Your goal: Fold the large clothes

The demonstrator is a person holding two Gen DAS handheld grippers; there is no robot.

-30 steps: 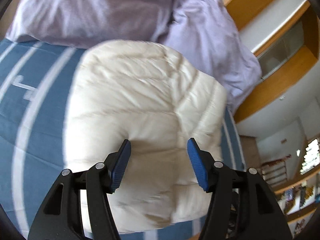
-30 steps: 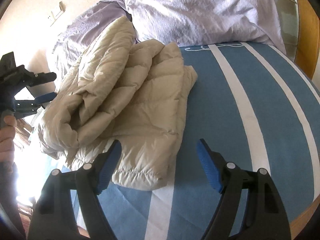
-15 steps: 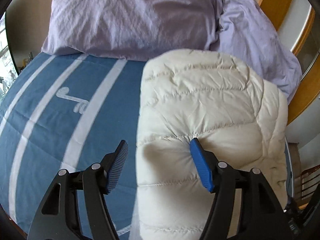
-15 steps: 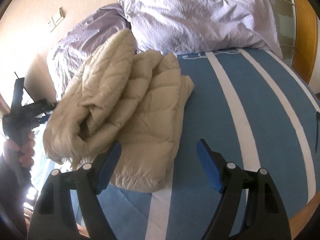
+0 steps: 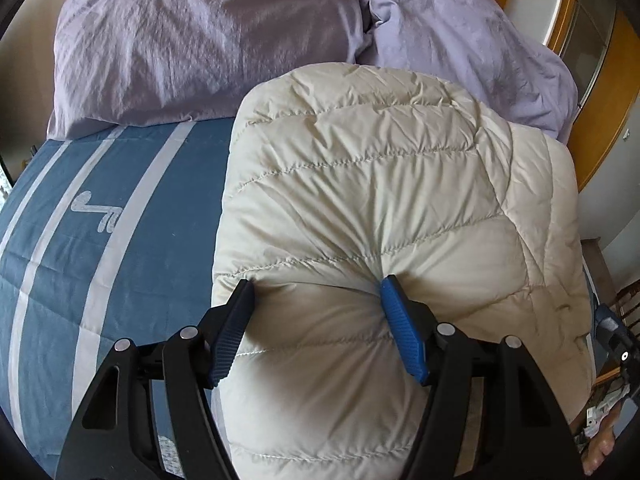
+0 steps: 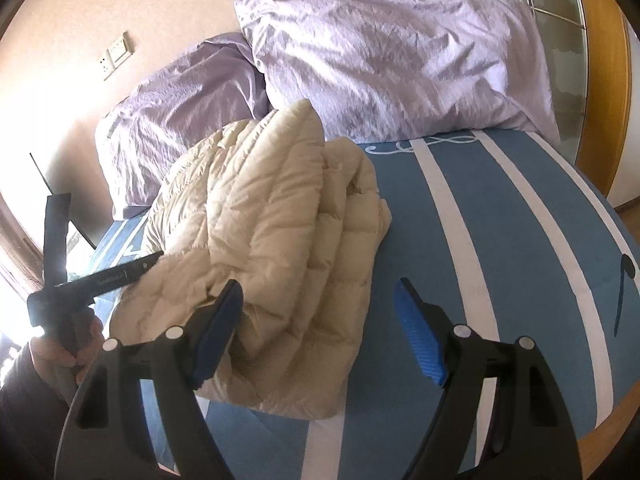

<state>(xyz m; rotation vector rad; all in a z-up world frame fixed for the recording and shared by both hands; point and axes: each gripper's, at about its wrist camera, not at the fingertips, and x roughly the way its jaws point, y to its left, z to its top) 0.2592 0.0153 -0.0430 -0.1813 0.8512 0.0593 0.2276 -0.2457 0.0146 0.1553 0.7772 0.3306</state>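
Note:
A cream quilted down jacket (image 5: 380, 184), folded into a thick bundle, lies on the blue striped bed cover (image 5: 100, 240). My left gripper (image 5: 316, 282) points down onto the bundle's near left part, jaws wide. One fingertip dents the padding, the other sits at the jacket's left edge, and a bulge of padding lies between them. In the right wrist view the jacket (image 6: 272, 248) lies left of centre, with one of the left gripper's fingers (image 6: 120, 276) touching its left side. My right gripper (image 6: 319, 285) hovers open above the bundle's near right edge, holding nothing.
Two lilac pillows (image 5: 200, 40) (image 5: 460, 40) lie at the head of the bed behind the jacket. A wooden headboard (image 5: 596, 120) stands behind them. A hand (image 6: 60, 352) holds the left gripper at the bed's left side. Bed cover (image 6: 500, 240) stretches to the jacket's right.
My left gripper has dropped and swung onto the jacket; its left finger went from the bed cover to the jacket's edge. The right gripper has risen a little and stays open.

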